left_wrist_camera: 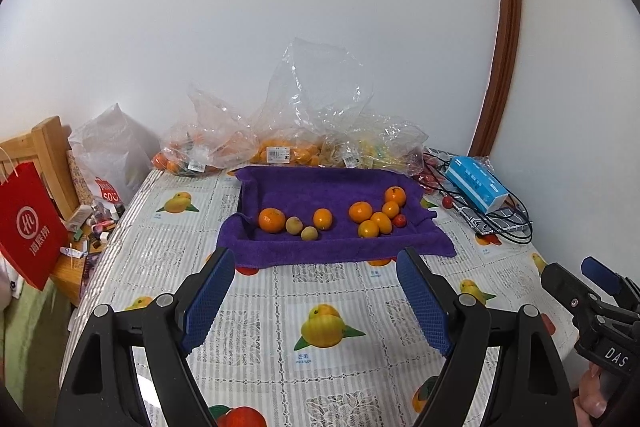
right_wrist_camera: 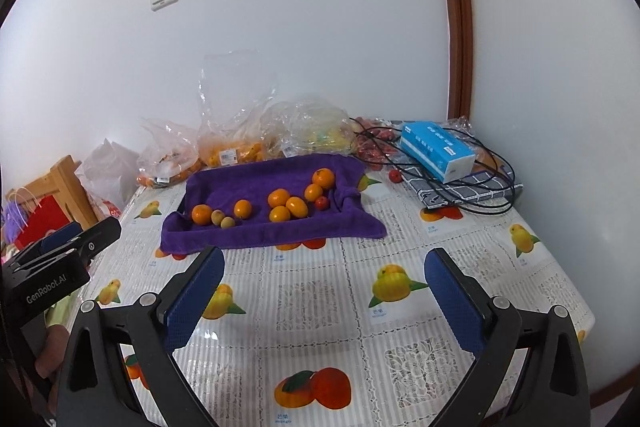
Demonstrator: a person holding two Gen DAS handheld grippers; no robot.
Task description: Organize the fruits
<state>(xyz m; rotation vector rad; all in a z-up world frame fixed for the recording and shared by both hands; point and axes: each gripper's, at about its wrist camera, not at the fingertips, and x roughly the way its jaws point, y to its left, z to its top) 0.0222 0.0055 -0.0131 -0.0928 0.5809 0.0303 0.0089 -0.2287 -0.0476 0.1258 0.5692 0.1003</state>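
Both my grippers, left [left_wrist_camera: 316,301] and right [right_wrist_camera: 324,301], jaws wide apart, holding nothing. Fruits [left_wrist_camera: 362,213] mid-frame on purple towel [left_wrist_camera: 320,187]. Other gripper bodies read "DAS", "GenRobot.AI". Tablecloth [left_wrist_camera: 256,291] says "mango".

We see fruits [left_wrist_camera: 362,213] on the towel [left_wrist_camera: 320,187]; behind the towel lie bags [left_wrist_camera: 276,143], right of it a box [left_wrist_camera: 476,183].
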